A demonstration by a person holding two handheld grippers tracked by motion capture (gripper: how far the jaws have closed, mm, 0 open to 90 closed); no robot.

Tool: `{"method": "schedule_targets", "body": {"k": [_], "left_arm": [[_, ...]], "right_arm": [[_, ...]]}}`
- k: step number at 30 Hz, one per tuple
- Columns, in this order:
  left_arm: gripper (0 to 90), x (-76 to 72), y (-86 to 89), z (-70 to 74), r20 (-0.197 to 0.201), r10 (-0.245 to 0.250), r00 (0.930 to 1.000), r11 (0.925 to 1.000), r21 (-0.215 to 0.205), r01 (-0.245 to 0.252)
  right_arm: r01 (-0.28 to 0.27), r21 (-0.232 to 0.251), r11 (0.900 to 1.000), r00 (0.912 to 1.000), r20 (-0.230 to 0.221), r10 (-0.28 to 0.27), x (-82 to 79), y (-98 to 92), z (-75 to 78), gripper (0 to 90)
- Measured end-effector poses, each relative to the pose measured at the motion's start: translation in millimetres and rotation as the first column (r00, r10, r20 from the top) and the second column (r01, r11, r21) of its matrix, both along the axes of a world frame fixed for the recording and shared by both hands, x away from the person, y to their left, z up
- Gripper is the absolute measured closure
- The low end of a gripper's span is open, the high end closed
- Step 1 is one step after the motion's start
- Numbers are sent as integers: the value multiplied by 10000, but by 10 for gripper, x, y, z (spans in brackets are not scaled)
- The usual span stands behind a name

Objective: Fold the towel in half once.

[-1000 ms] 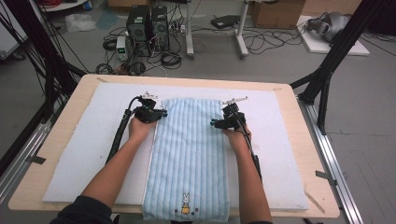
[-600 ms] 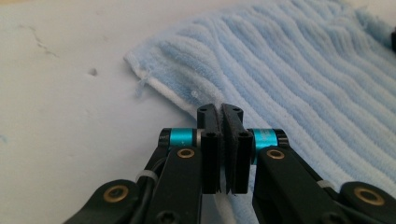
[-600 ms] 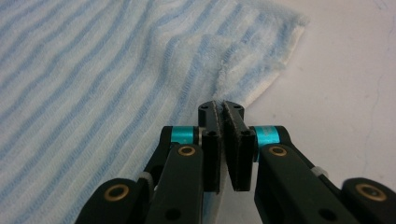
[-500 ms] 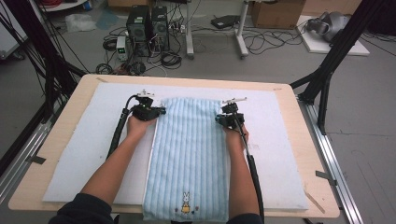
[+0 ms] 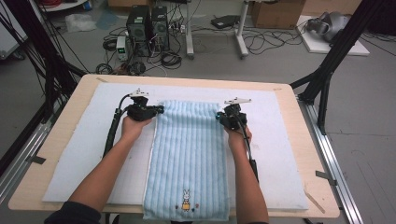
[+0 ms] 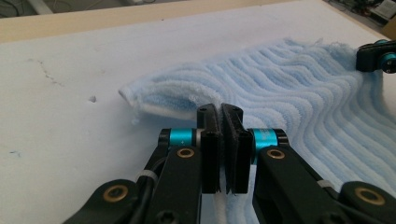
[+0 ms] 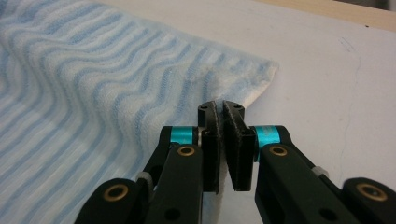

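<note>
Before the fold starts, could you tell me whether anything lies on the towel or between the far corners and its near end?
Nothing visible does. The left hand-held gripper and right hand-held gripper are each shut on a far corner of the blue striped towel. The towel lies flat on the white mat with nothing on it.

High view looks forward and down from 6 o'clock over the whole table (image 5: 70, 140); both gripper views sit close, sharing the towel's (image 5: 189, 154) 12 o'clock end.
</note>
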State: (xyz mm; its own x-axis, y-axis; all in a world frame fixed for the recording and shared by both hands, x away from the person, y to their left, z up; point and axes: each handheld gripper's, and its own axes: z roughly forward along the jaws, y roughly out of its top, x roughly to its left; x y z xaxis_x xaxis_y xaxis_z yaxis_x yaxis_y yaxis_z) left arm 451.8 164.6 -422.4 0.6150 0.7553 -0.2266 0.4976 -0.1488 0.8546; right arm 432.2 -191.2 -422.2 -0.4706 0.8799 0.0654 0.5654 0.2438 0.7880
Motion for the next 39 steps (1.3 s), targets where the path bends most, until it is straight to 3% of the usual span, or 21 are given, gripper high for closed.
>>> {"method": "schedule_targets", "body": {"k": [4,6,10,12,16,21,23,28,37,39], "left_arm": [[858,-119,5,5,99,-309,9995,9995,43,308],[858,-164,4,19,-71,-630,9980,9980,40,630],[859,-317,2,45,216,-950,9952,9954,-87,952],[858,-395,-1,47,238,-1118,9934,9937,-93,1121],[858,-549,9,43,342,-1344,9903,9906,-217,1352],[858,-722,7,21,499,-1618,9856,9868,74,1616],[858,-787,20,4,584,-1602,9854,9871,4,1604],[857,-938,61,-69,463,-1705,9843,9852,-76,1711],[857,-1117,92,-172,-86,-1997,9798,9788,451,1999],[831,-1133,110,-204,-189,-1815,9832,9821,483,1822]], "right_arm": [[-119,289,9995,9999,11,119,-132,-36,-6,855],[-244,287,9993,9997,-8,244,-198,-57,-20,855],[-479,325,9983,9988,-78,482,-340,-96,-36,854],[-641,200,9977,9977,-225,645,-400,-105,-28,854],[-916,130,9957,9958,71,915,-537,-105,19,854],[-1244,77,9922,9921,152,1243,-695,-108,60,852],[-1405,-85,9900,9899,169,1406,-763,-110,69,851],[-1558,-62,9878,9877,112,1558,-905,-132,40,849],[-1859,-275,9822,9825,-200,1854,-1116,-123,-19,853],[-1894,-436,9809,9816,-326,1881,-1140,-128,-62,851]]}}
